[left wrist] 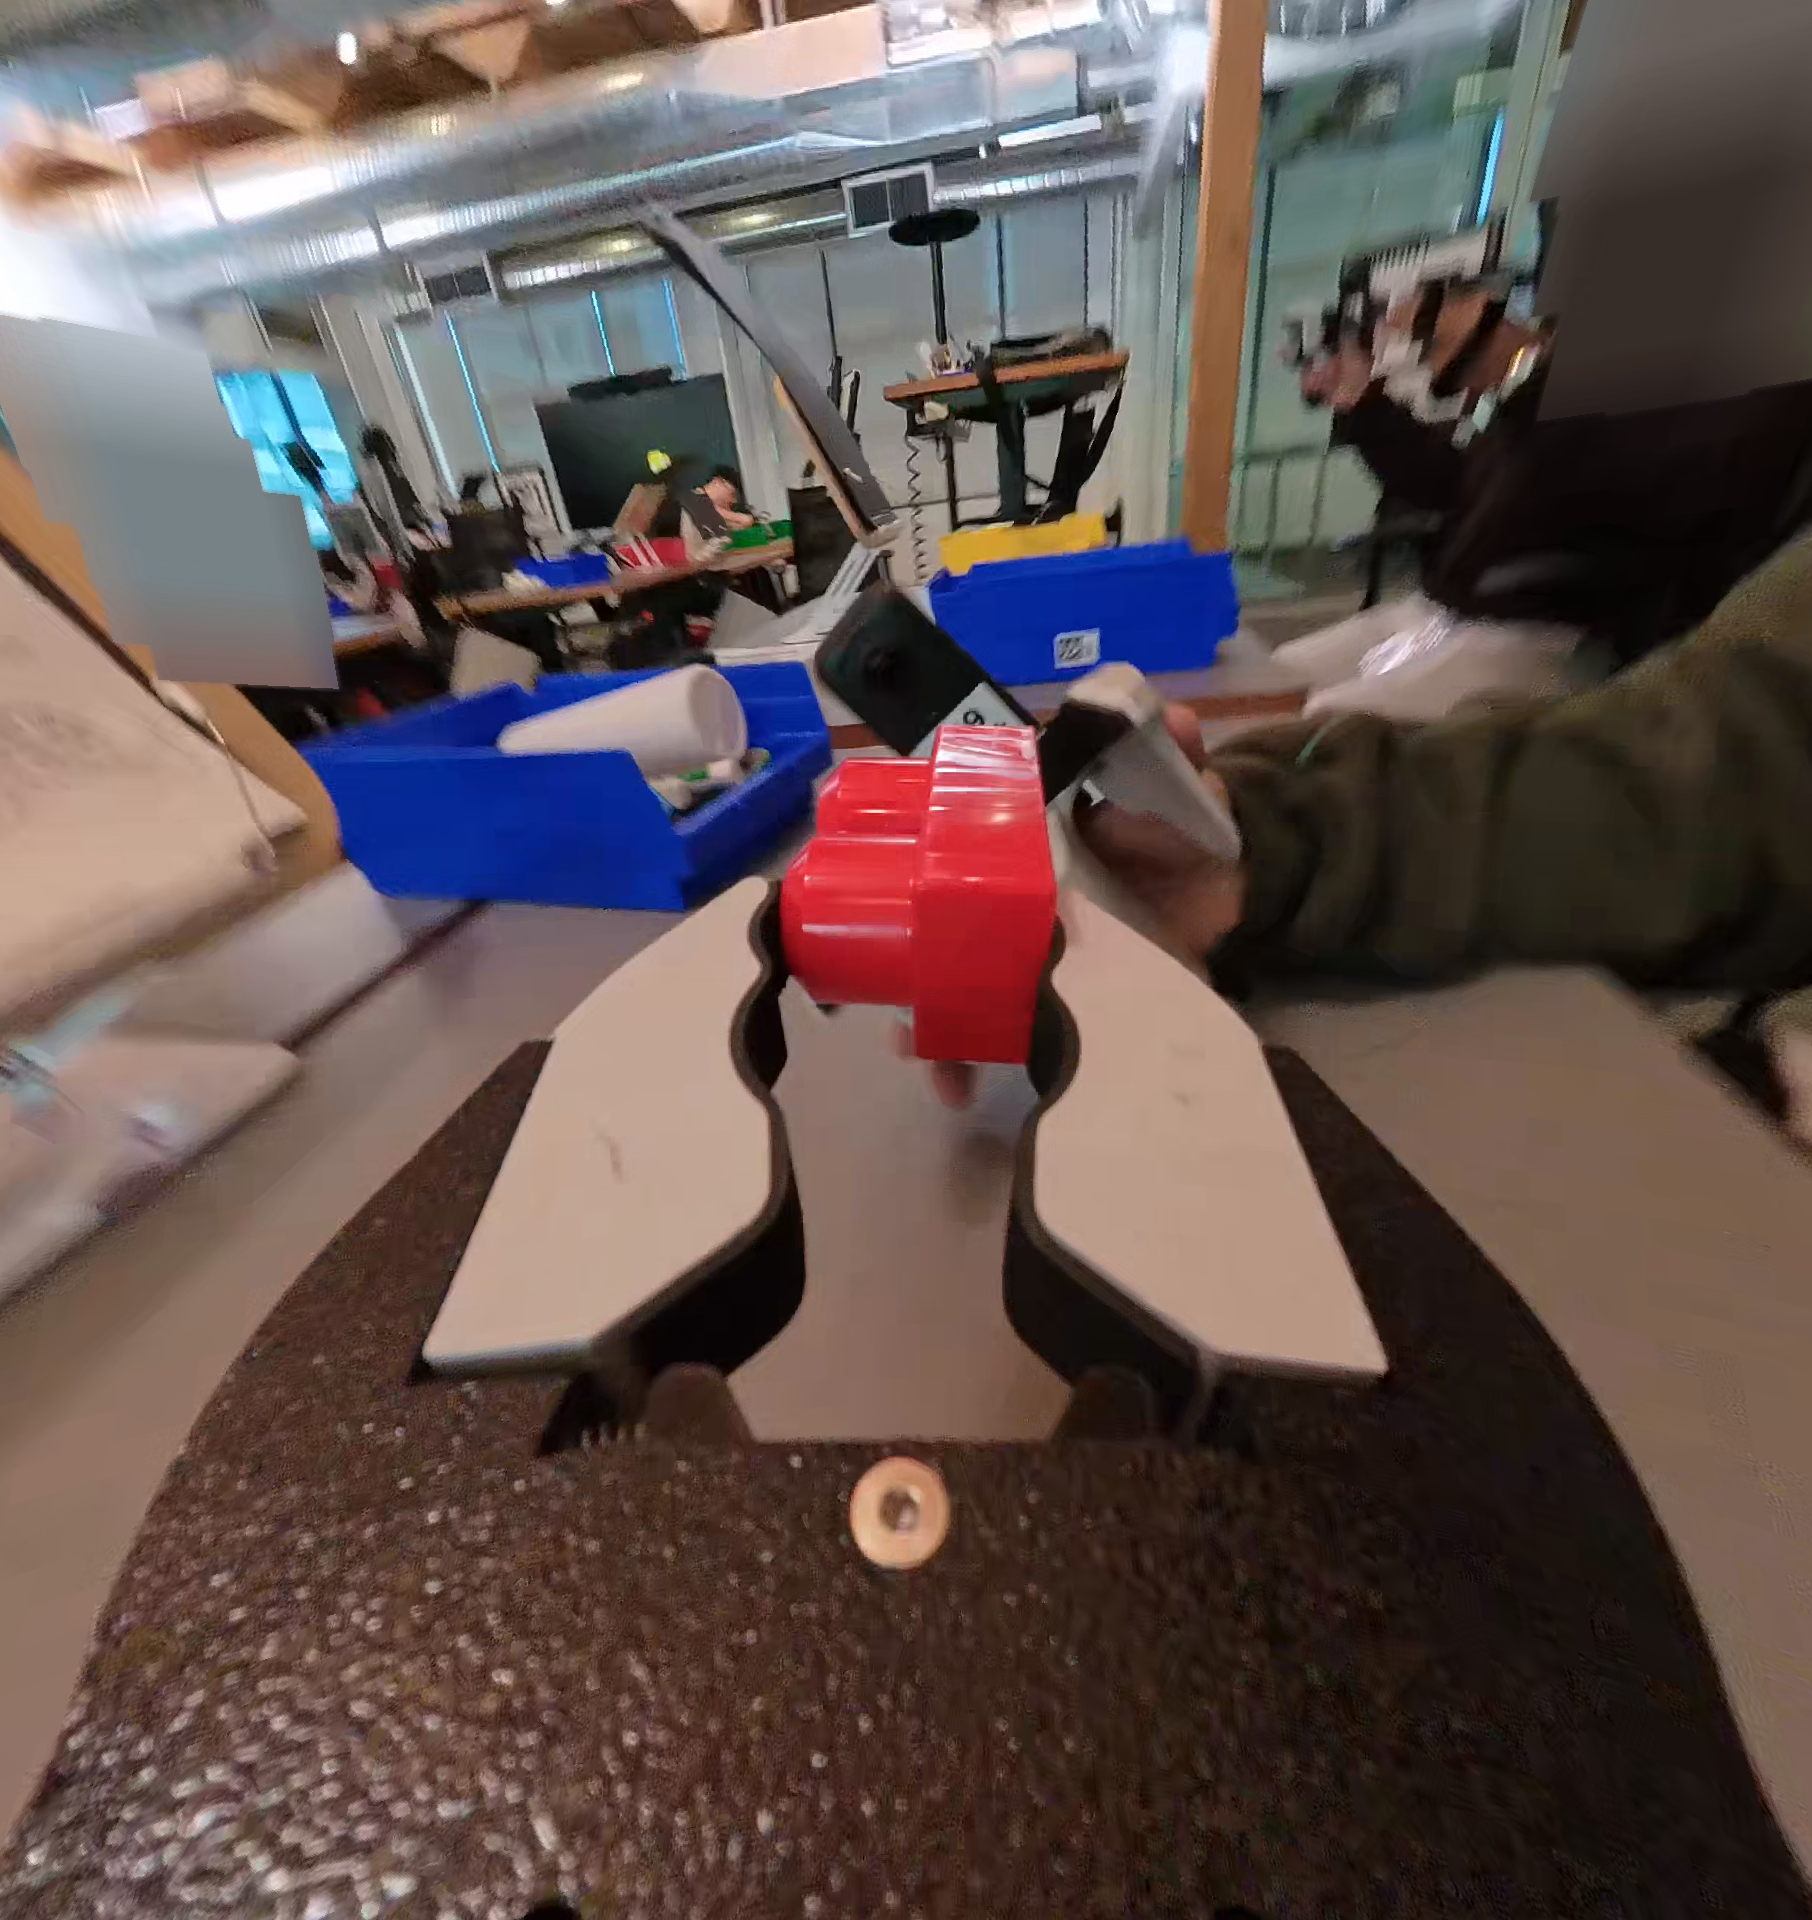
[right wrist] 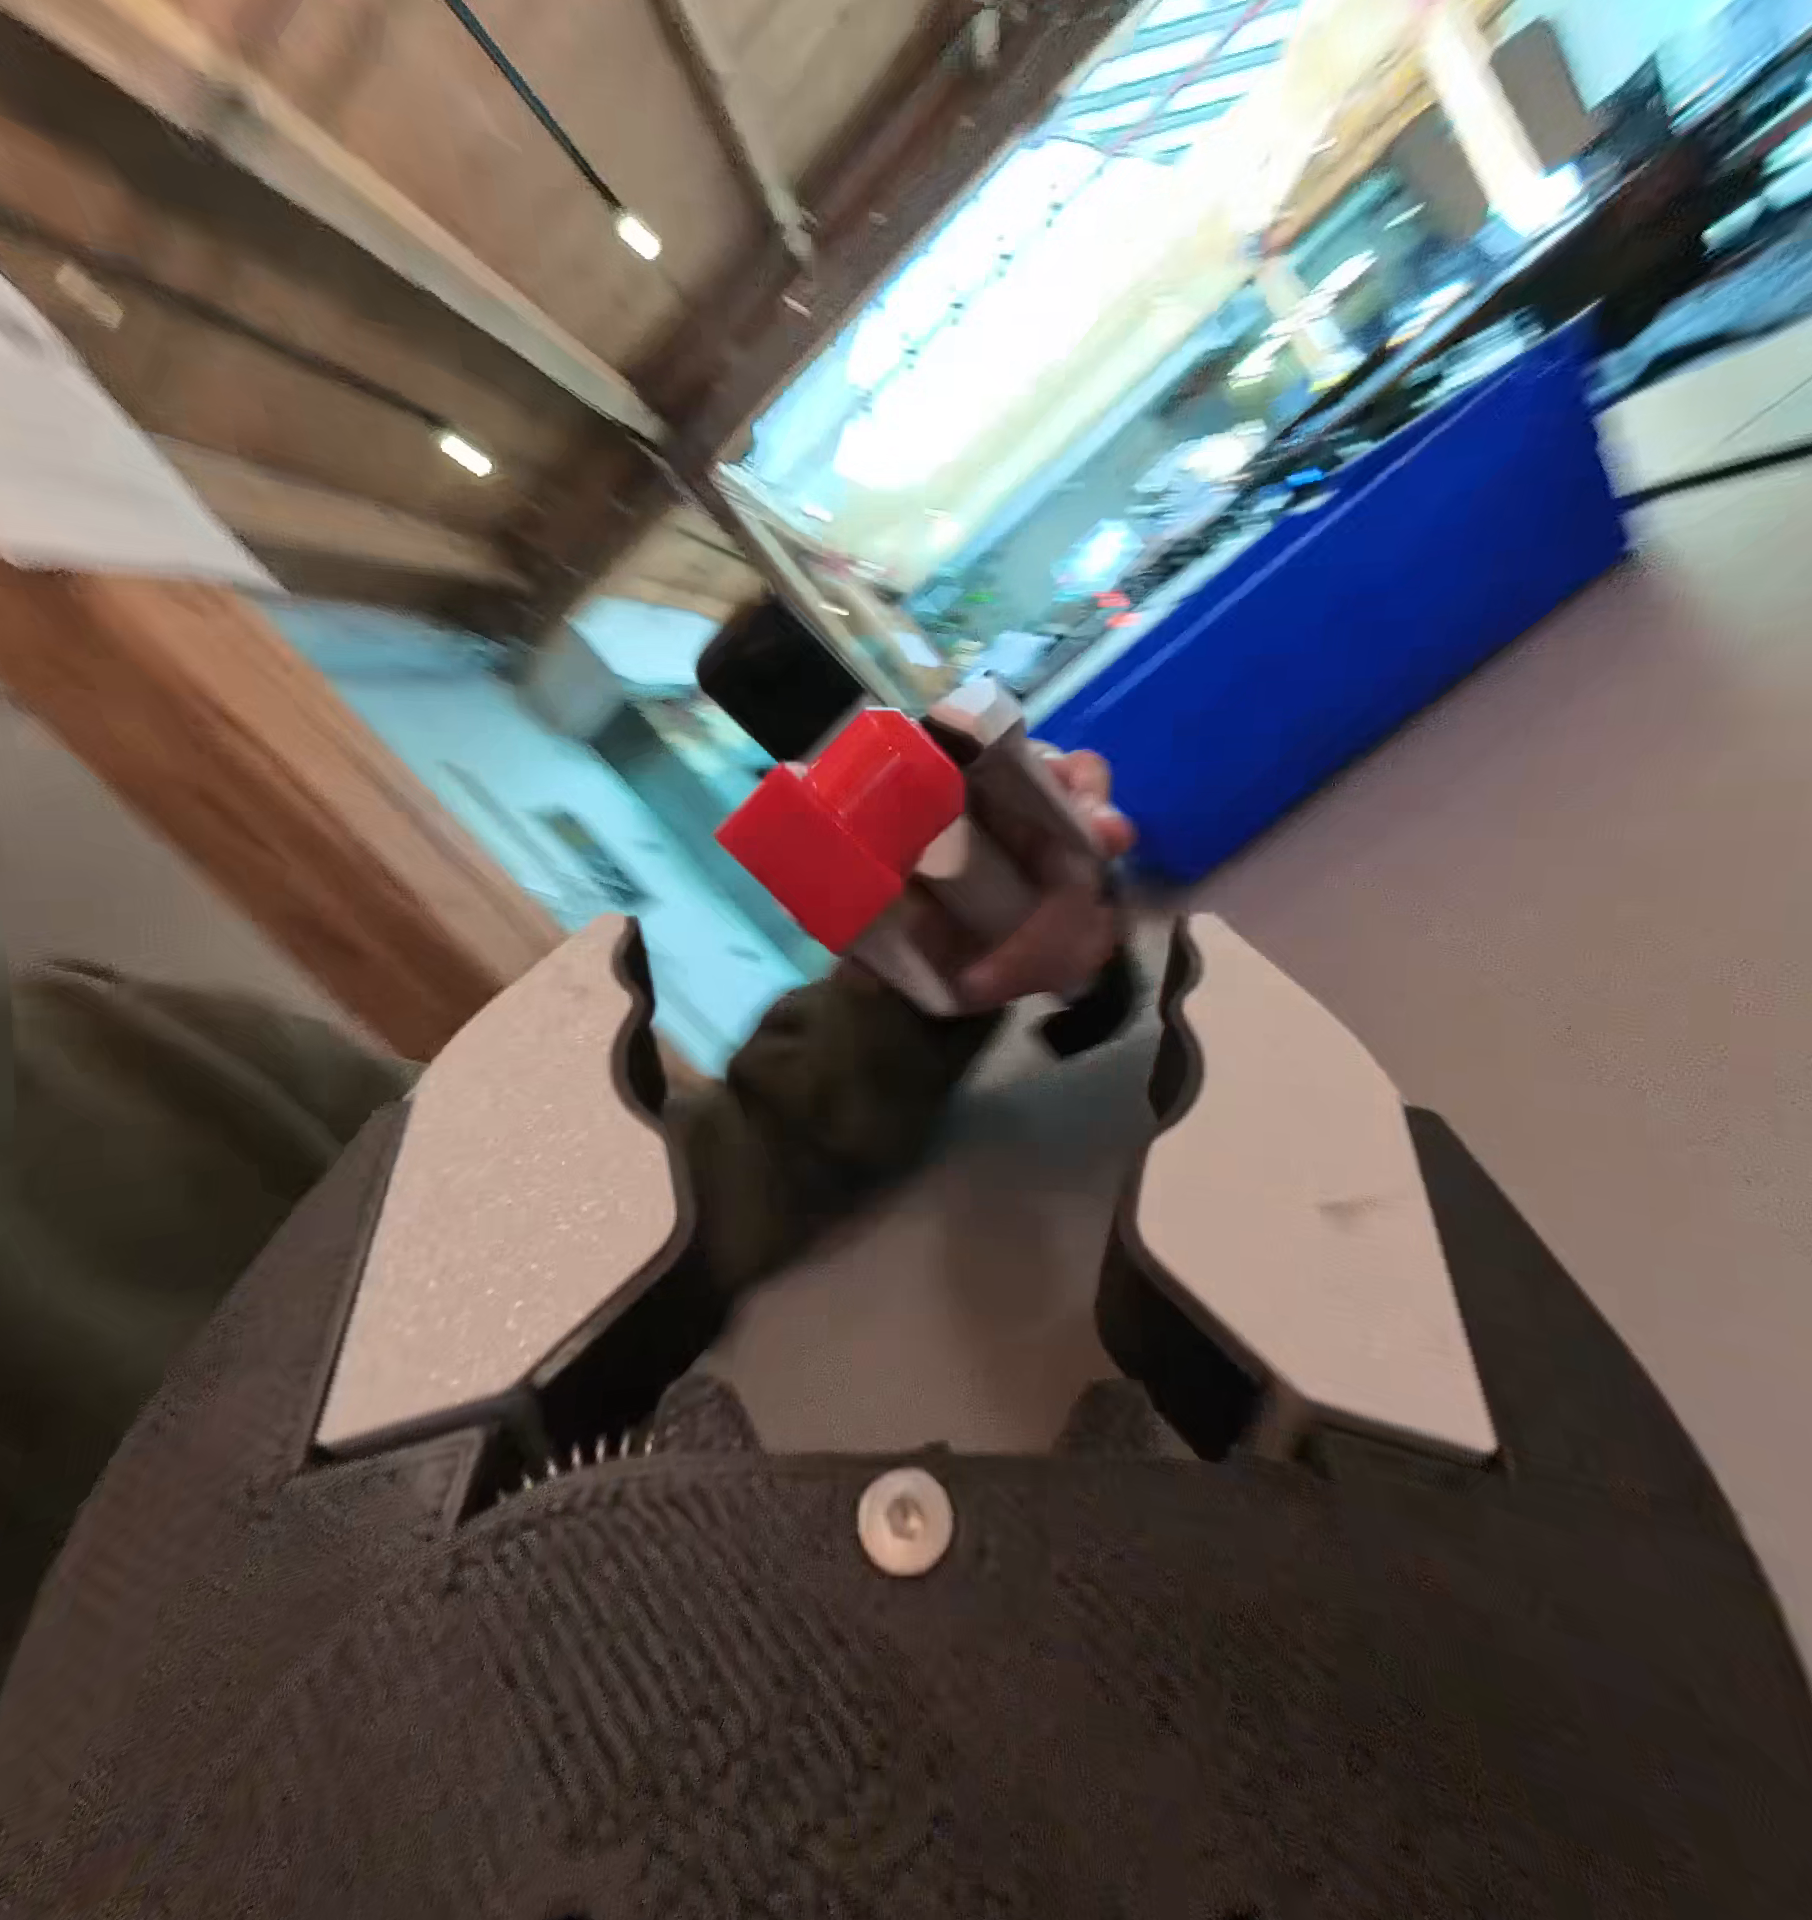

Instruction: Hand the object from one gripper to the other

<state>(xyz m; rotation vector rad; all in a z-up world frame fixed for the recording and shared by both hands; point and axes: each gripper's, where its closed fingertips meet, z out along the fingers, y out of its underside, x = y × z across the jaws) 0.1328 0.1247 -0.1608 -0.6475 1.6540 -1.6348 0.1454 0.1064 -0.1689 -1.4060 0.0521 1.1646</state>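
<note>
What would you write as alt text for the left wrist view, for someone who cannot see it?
A handheld left gripper clamps a chunky red plastic block between its two grey fingers, above a grey table. Just behind the block, the right gripper comes in from the right, held by a hand in an olive sleeve; blue bins stand behind.

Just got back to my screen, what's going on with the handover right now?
The left gripper is shut on the red block, holding it above the table. The right gripper faces it with jaws wide open, empty and apart from the block. The handover hasn't happened yet. Blue bins sit behind on the table.
</note>
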